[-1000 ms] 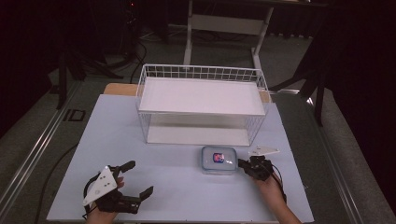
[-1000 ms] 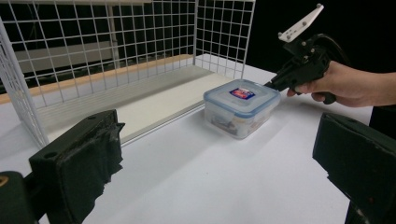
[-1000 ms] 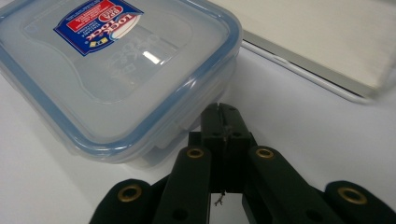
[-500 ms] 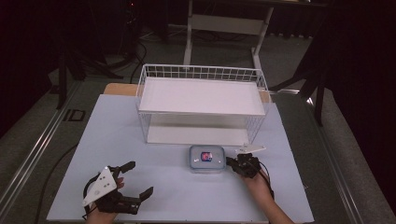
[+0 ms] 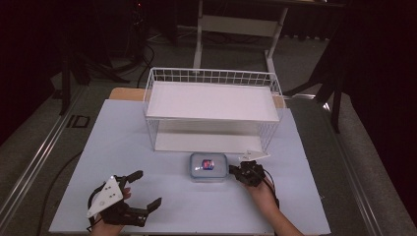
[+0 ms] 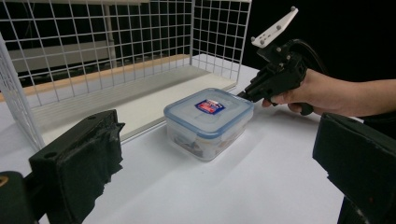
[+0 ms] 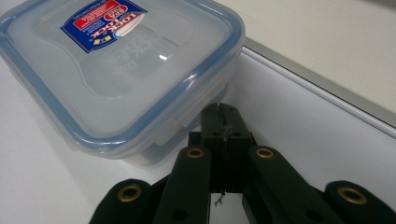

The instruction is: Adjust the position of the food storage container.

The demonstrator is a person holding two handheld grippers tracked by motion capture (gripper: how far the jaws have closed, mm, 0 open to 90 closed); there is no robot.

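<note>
Right hand-held gripper (image 5: 235, 170) has its jaws pressed together, their tips against the side of the lidded food box (image 5: 209, 166), which sits on the desk (image 5: 305, 196) just in front of the wire rack's (image 5: 211, 101) lower shelf. A push this low and off-centre could spin the box rather than slide it — or jam it against the shelf edge. Left hand-held gripper (image 5: 147, 189) rests wide apart, well away.

Clear food container (image 5: 209, 166), blue-rimmed lid shut, flat before the wire rack (image 5: 211, 110)
</note>
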